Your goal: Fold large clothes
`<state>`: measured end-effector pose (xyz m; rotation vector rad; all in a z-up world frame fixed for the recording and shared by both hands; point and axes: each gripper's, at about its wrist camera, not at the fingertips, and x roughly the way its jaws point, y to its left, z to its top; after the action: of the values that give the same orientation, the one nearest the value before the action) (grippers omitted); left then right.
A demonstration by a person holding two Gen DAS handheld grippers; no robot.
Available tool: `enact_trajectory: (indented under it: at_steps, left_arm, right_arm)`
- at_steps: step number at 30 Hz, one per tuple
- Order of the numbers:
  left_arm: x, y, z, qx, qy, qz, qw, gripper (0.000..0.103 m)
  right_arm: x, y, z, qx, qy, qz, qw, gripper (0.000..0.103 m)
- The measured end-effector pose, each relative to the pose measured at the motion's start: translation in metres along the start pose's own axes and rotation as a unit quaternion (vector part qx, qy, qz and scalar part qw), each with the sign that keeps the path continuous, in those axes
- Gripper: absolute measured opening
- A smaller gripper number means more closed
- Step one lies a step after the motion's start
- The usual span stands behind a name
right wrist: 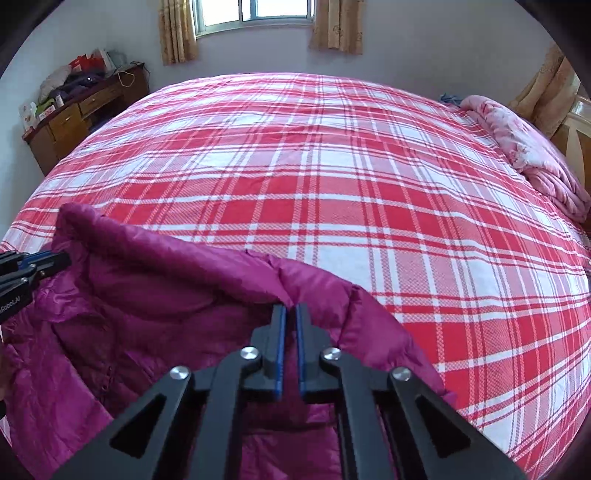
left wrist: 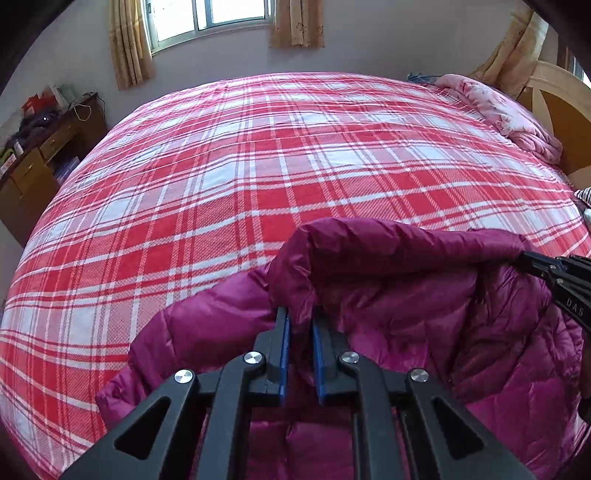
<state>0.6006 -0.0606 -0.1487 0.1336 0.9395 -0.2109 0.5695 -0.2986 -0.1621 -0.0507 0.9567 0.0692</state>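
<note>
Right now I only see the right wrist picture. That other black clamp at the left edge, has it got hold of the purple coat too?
Observer: Yes. The left gripper has its jaws shut on a raised fold of the purple coat.
Operator: Is anything lying on the bed that I can't see?
Observer: A striped cloth peeks in at the right edge of the plaid blanket.

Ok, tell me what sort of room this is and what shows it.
A home bedroom, most likely. A wide bed under a red plaid cover fills the view, a curtained window sits in the far wall, and a cluttered wooden desk stands at the left. A pink quilt lies bunched by the headboard.
</note>
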Motion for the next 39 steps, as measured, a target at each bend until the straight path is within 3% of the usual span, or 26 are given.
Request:
enact_trajectory:
  at_steps: [3,5,7,11,12,13,14,15,17,20,22,24,25,27,28,29,32,35,39]
  left_arm:
    - [0.002,0.006,-0.015,0.000,0.005,0.004,1.0000,0.011]
    - [-0.007,0.006,-0.019,0.005,-0.007,0.011,0.9999,0.011]
    - [-0.026,0.006,-0.018,0.002,-0.038,0.023,0.9990,0.011]
    - [-0.069,0.010,-0.001,-0.022,-0.109,0.007,0.9938,0.013]
    - [-0.078,0.012,0.005,-0.031,-0.125,0.002,0.9916,0.022]
    - [-0.083,0.014,0.013,-0.040,-0.137,0.006,0.9897,0.049]
    - [-0.084,0.015,0.021,-0.051,-0.143,0.013,0.9883,0.069]
    - [-0.082,0.017,0.030,-0.063,-0.151,0.020,0.9864,0.099]
    - [-0.068,0.019,0.046,-0.082,-0.159,0.038,0.9830,0.101]
    - [-0.026,0.012,0.064,-0.062,-0.105,0.056,0.9909,0.101]
    - [-0.004,0.007,0.058,-0.053,-0.076,0.078,0.9926,0.101]
    - [0.009,0.003,0.040,-0.046,-0.050,0.076,0.9948,0.101]
    - [0.013,0.001,0.032,-0.039,-0.042,0.075,0.9956,0.101]
    - [0.017,-0.005,0.016,-0.020,-0.031,0.079,0.9962,0.101]
    - [0.019,-0.007,0.011,-0.013,-0.029,0.079,0.9964,0.101]
    - [0.020,-0.008,0.007,-0.011,-0.029,0.078,0.9965,0.101]
    - [0.023,-0.009,0.006,-0.008,-0.025,0.074,0.9969,0.101]
    - [0.018,-0.012,0.009,-0.004,-0.030,0.080,0.9964,0.101]
    - [-0.026,-0.011,0.021,-0.021,-0.111,0.069,0.9912,0.101]
  right_arm:
    - [0.010,-0.003,-0.011,-0.011,0.004,-0.031,0.999,0.002]
    - [0.012,-0.010,-0.017,-0.001,0.000,-0.024,1.000,0.000]
    - [0.012,-0.015,-0.020,0.009,-0.011,-0.013,1.000,0.000]
    - [0.015,-0.012,-0.027,0.007,-0.027,-0.016,0.999,0.000]
    - [0.015,-0.013,-0.027,0.008,-0.029,-0.015,0.999,0.000]
    - [0.015,-0.014,-0.027,0.011,-0.029,-0.012,0.999,0.000]
    - [0.015,-0.015,-0.027,0.014,-0.029,-0.008,0.999,0.000]
    - [0.016,-0.016,-0.027,0.016,-0.030,-0.005,0.999,0.000]
    - [0.017,-0.018,-0.028,0.021,-0.031,0.002,0.999,0.000]
    - [0.018,-0.020,-0.029,0.028,-0.034,0.010,0.999,0.000]
    - [0.016,-0.023,-0.029,0.034,-0.038,0.018,0.999,0.000]
    - [0.006,-0.026,-0.030,0.042,-0.054,0.026,0.997,0.000]
    - [-0.003,-0.029,-0.030,0.046,-0.066,0.020,0.997,0.003]
    - [-0.025,-0.032,-0.027,0.056,-0.107,-0.013,0.993,0.020]
    - [-0.037,-0.034,-0.025,0.066,-0.130,-0.027,0.989,0.034]
    - [-0.047,-0.035,-0.020,0.079,-0.148,-0.037,0.985,0.041]
    - [-0.058,-0.026,0.006,0.098,-0.158,-0.016,0.983,0.041]
    - [-0.048,0.006,0.029,0.044,-0.145,0.016,0.988,0.041]
    - [-0.012,0.038,0.030,0.000,-0.081,0.034,0.996,0.041]
